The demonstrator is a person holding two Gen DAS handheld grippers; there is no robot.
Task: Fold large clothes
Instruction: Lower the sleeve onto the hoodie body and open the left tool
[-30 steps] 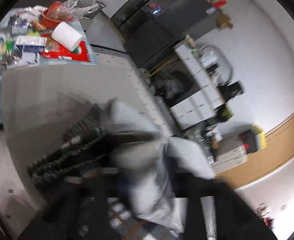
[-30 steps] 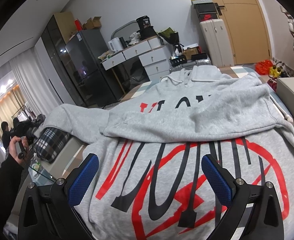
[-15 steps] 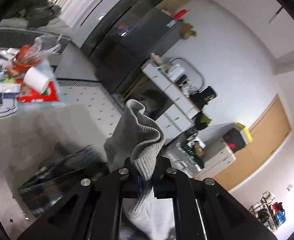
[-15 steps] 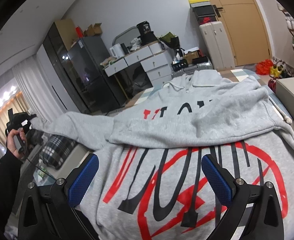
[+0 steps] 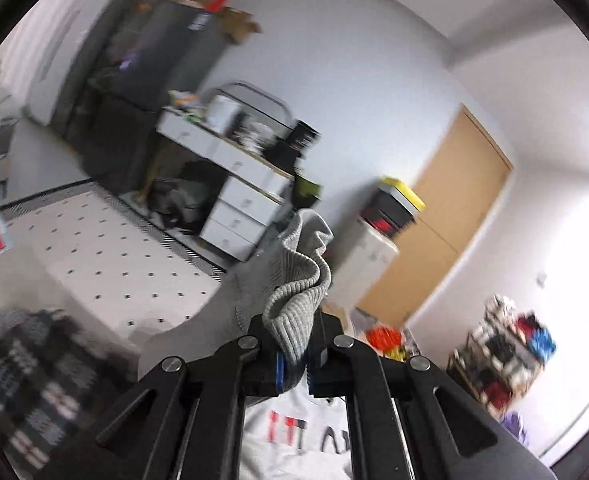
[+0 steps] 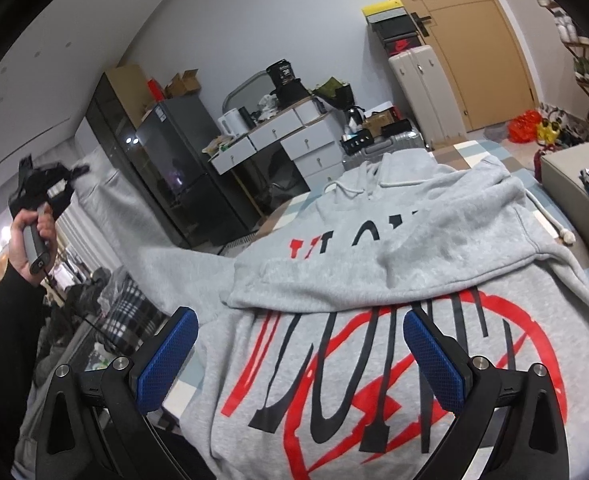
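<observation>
A grey hoodie point(image 6: 374, 280) with red and black print lies spread on the bed, one sleeve folded across its chest. My left gripper point(image 5: 294, 356) is shut on the ribbed cuff point(image 5: 298, 280) of the other sleeve. In the right wrist view that sleeve point(image 6: 110, 208) hangs stretched up and to the left from the left gripper point(image 6: 42, 184), which a hand point(image 6: 30, 232) in a black sleeve holds high. My right gripper point(image 6: 298, 344) hovers open over the hoodie's lower front, its blue pads point(image 6: 166, 356) wide apart and holding nothing.
A plaid cushion point(image 6: 130, 312) sits by the bed's left edge. Beyond the bed stand a black fridge point(image 6: 182, 168), a white drawer desk point(image 6: 286, 140), a suitcase point(image 6: 422, 88) and a wooden door point(image 6: 474, 40). A grey box point(image 6: 574, 176) sits at the right.
My left gripper has risen and swung with the cuff in it, lifting the sleeve off the bed's left side. The right gripper has barely shifted.
</observation>
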